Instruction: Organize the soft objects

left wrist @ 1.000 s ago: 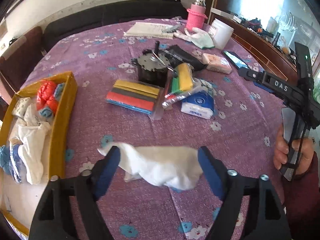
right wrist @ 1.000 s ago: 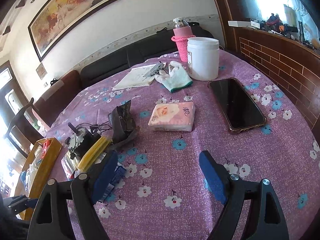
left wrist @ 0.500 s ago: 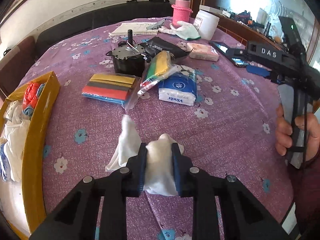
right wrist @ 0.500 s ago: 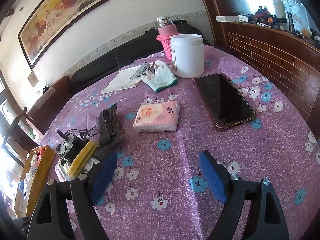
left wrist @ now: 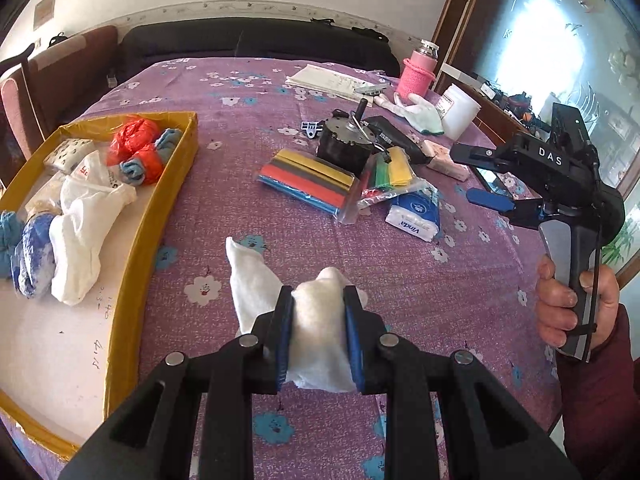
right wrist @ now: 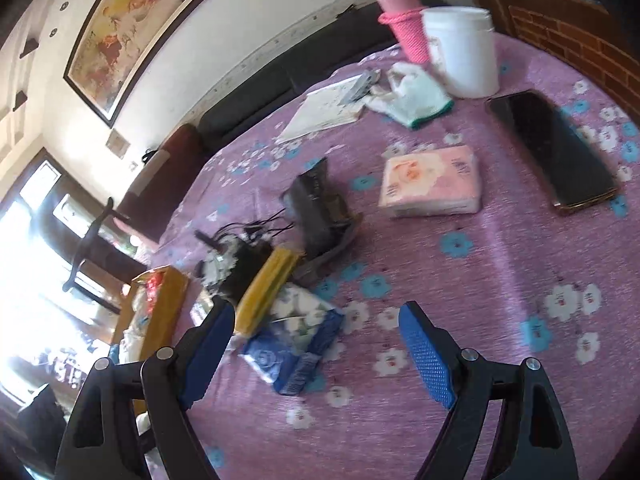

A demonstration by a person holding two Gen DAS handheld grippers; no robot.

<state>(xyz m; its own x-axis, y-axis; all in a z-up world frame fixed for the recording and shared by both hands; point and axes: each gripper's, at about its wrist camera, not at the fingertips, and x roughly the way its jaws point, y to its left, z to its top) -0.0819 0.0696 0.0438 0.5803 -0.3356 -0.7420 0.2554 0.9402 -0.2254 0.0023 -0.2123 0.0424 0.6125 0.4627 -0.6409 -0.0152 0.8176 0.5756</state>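
Note:
My left gripper is shut on a white cloth and holds it above the purple flowered tablecloth, with one end of the cloth hanging down to the left. A yellow cardboard tray at the left holds white bags, red bundles and blue cloths. My right gripper is open and empty, over a blue tissue pack; it also shows at the right of the left wrist view. A pink tissue pack and a white glove lie farther back.
A black motor, bags of coloured strips, a blue tissue pack, papers, a pink bottle and a white jar crowd the table's middle and back. A phone lies at the right.
My left gripper closed on the white cloth and lifted it, swinging left toward the yellow tray. My right gripper moved left over the blue tissue pack.

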